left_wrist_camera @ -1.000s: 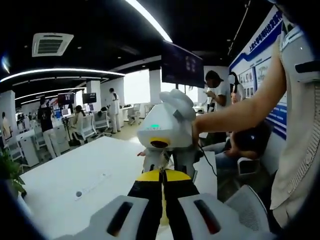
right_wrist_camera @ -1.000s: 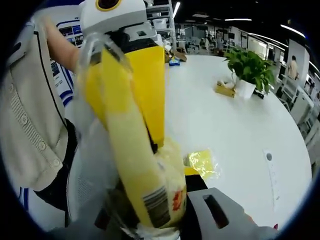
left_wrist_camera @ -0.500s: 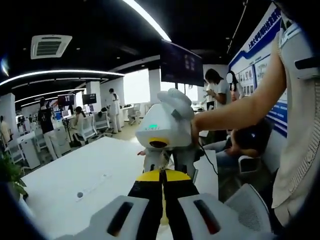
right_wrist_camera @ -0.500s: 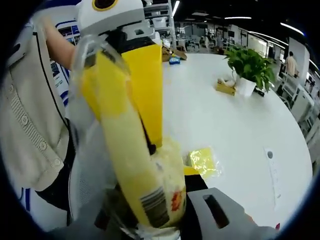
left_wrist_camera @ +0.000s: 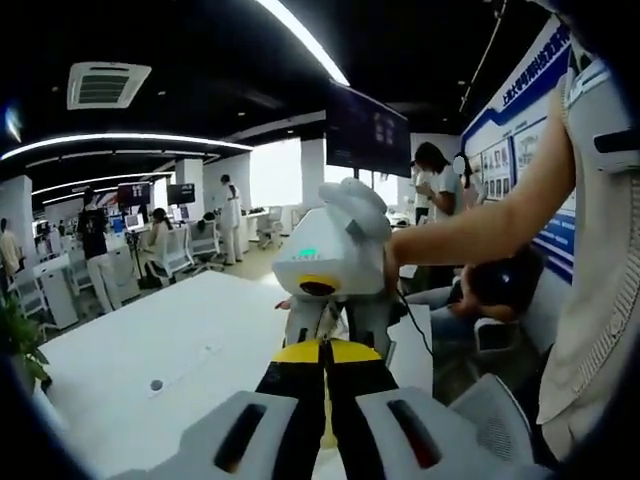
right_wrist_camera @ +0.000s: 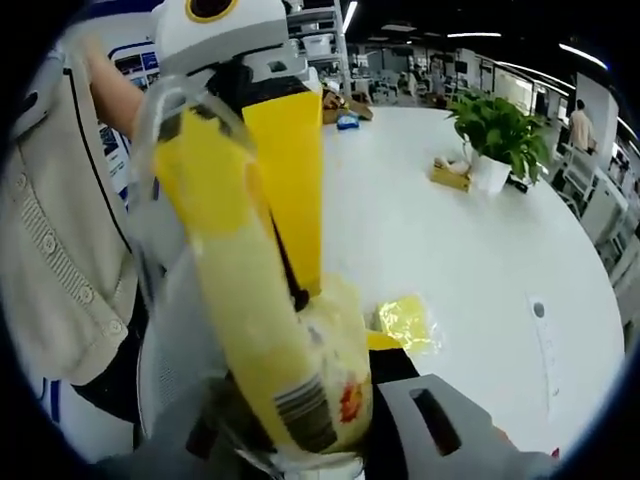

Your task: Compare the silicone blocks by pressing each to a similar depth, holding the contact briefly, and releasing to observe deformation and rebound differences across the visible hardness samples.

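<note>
Both grippers held above the white table (right_wrist_camera: 470, 250), one clamped on a bagged yellow block.

Right gripper (right_wrist_camera: 320, 440) jaws are clamped on the yellow silicone block in its clear bag (right_wrist_camera: 250, 300). Left gripper (left_wrist_camera: 324, 352) jaws are pressed together, yellow tips touching, with nothing between. Another small yellow bagged piece (right_wrist_camera: 405, 325) lies on the table; a potted plant (right_wrist_camera: 490, 135) stands farther off.

— What is hidden in the right gripper view?
— The jaw tips are covered by a yellow bag (right_wrist_camera: 262, 330) in clear wrap; its label print is blurred and cannot be read. The table (right_wrist_camera: 470, 250) is cut off at the edge.
— And in the left gripper view?
— The wall poster (left_wrist_camera: 510, 150) text is too small to be read, and the person's sleeve (left_wrist_camera: 600, 130) is cropped by the rim.
</note>
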`<state>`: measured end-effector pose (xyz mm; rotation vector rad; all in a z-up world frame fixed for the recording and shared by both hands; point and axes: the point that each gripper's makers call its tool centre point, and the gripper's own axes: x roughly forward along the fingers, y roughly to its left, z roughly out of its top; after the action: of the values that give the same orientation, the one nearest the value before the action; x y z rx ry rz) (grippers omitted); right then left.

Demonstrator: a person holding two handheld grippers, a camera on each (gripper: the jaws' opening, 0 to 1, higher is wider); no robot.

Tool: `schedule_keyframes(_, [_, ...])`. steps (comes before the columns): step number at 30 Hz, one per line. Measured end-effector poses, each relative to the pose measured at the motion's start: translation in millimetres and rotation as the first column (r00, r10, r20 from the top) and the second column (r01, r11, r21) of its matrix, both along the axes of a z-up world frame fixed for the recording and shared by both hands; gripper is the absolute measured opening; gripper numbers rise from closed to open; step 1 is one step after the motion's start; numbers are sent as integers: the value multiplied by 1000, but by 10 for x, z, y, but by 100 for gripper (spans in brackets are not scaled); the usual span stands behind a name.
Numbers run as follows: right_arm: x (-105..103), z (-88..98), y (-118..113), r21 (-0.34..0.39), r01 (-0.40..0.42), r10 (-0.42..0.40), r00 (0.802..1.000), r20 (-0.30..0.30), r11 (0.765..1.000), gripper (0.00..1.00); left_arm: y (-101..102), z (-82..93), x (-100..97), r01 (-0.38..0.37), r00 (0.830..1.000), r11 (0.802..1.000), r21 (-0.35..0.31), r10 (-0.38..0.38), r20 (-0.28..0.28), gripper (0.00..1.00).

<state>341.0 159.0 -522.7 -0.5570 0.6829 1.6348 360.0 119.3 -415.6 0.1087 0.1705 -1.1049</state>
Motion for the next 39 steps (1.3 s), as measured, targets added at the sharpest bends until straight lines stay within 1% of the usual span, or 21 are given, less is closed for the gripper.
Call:
schedule_keyframes(3, [4,7,-4,0,-8,8,1000,10,1000,18,-5,9,-5,-1,1000,1000,-2,1,0,0])
schedule_keyframes(4, [21,9,-1,5,-15,15,1000,27,1000,18,-7,10,-6,0,1000,1000,-2,0,1,0])
schedule_keyframes(6, [8,10,-9,1,-14,14,1000,14,1000,19,-10,13,-10,-2,1000,1000,2,2,8,0])
schedule_keyframes(9, [11,21,-13,8,-18,18,1000,23,1000,19,-19,22,-18,-2,1000,1000,-4,3,6,0])
schedule_keyframes(20, [-1,51,-11,19,-16,16,1000,10,1000,23,-36,48,-51,-3,1000,1000,-17,3,-5,0])
schedule_keyframes(27, [9,67,-12,26,-21,20,999,34,999,25,-43,63,-68,3,1000,1000,-20,-3,-7,0])
schedule_keyframes(32, [-8,62,-8,26,-22,21,999,31,999,27,-51,65,-91,2,1000,1000,-21,-2,-11,0])
schedule_keyframes(36, [-29,44,-18,17,-26,25,999,24,1000,28,-50,55,-88,-4,1000,1000,-24,4,-25,0])
schedule_keyframes(39, [-37,18,-29,5,-33,33,999,36,999,29,-65,46,-104,-5,1000,1000,-23,4,-30,0])
